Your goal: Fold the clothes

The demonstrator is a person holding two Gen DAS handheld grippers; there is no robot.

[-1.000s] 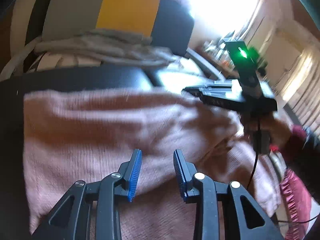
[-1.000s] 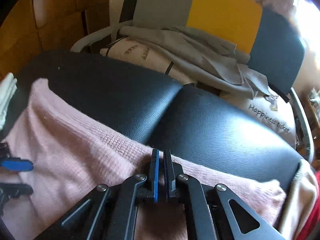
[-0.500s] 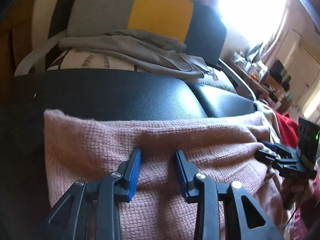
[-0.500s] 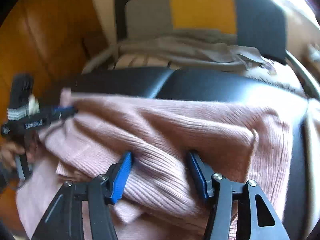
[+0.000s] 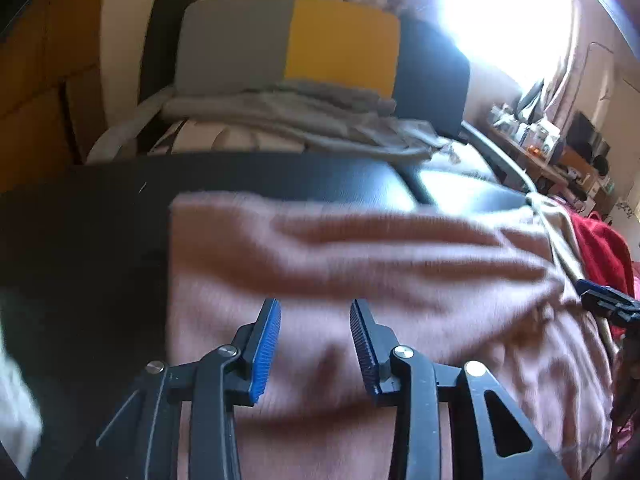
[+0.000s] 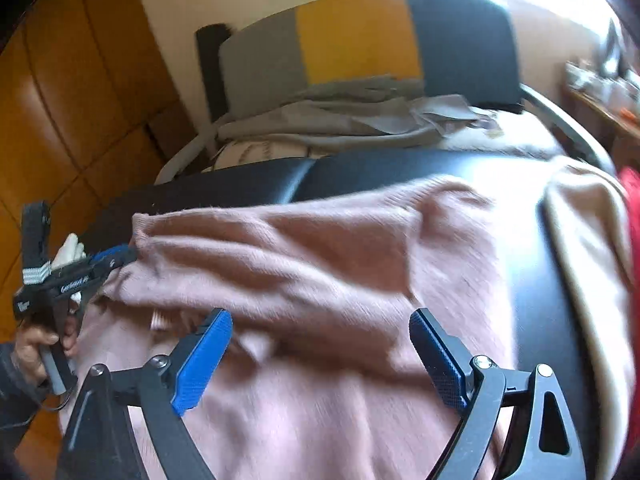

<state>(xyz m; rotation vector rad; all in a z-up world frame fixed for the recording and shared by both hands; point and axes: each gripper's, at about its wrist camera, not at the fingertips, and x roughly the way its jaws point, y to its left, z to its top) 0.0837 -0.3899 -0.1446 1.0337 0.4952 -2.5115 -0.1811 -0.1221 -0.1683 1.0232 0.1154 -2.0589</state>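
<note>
Lying doubled over on the black padded surface (image 6: 400, 176), the pink knit sweater (image 6: 320, 264) shows one thick fold running across it, its far edge short of the surface's back edge. Creases remain, so further folds and smoothing look likely. The left hand-held gripper (image 5: 314, 344) hovers narrowly parted, empty; the right hand-held gripper (image 6: 320, 356) gapes wide, empty.

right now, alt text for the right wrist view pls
The open right gripper hovers over a pink knit sweater spread on a black padded surface. At far left, the left gripper touches the sweater's edge.
</note>
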